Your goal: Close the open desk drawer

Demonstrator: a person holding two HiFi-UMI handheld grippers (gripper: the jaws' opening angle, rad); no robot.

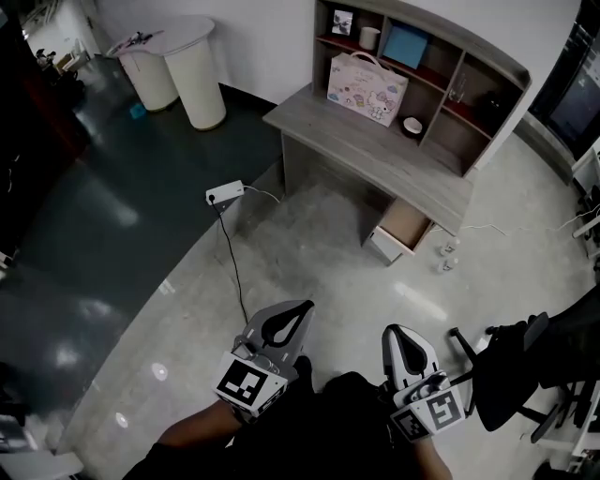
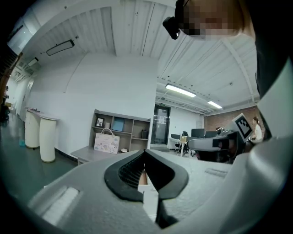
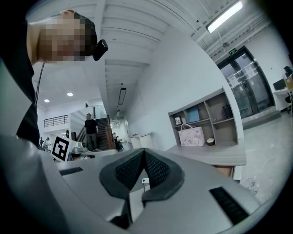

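Left tool [image 1: 298, 309], right tool [image 1: 395, 332] shut; drawer [image 1: 403, 227] well ahead

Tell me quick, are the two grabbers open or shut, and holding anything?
Left gripper: shut, jaws together, holding nothing.
Right gripper: shut, jaws together, holding nothing.

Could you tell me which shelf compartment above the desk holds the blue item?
The upper compartment second from left; its left neighbour holds a picture frame and cup.
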